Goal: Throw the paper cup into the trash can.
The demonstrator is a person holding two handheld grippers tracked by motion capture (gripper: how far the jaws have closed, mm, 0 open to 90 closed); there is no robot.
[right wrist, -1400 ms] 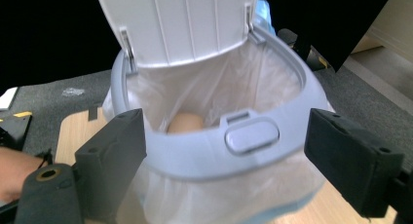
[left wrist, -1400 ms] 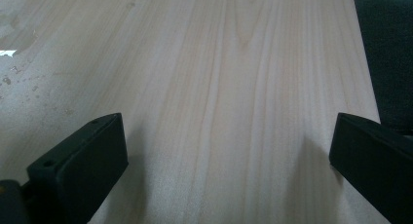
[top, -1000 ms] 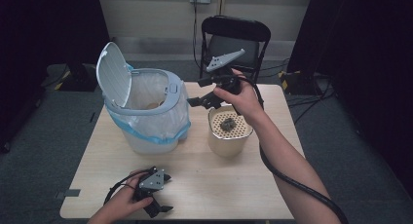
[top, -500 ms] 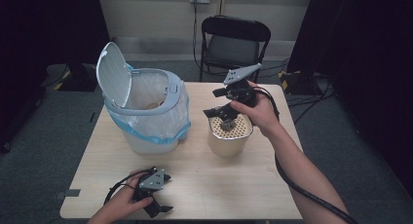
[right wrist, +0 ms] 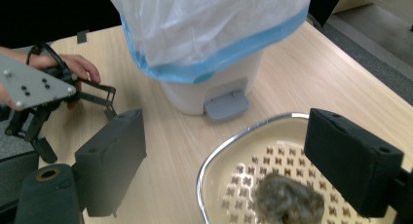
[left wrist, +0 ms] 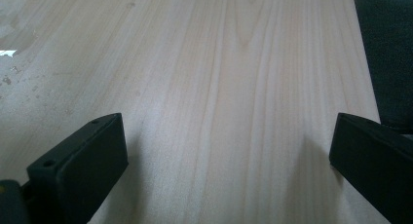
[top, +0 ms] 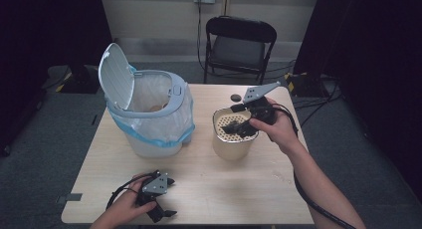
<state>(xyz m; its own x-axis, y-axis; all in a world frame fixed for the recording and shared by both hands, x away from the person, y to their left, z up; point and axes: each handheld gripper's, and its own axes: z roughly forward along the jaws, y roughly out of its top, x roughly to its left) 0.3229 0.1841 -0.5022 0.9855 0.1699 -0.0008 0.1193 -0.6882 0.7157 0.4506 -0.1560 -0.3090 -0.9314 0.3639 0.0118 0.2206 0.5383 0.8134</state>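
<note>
Altogether: one bin (top: 149, 114), one strainer (top: 233, 134) holding one clump (right wrist: 290, 202), two grippers, left (top: 158, 199) and right (top: 239, 127), both wide; wooden table (top: 234, 184), one chair (top: 239, 45).

Overall light: even and soft on the table (top: 199, 189); surroundings were dark.
Shadows: faint, beneath the bin (top: 149, 114) and the jaws.
Glare: small bright patch at the left gripper view's upper left.
Focus: close-up jaws and the grey lump (right wrist: 290, 202) were blurred.
</note>
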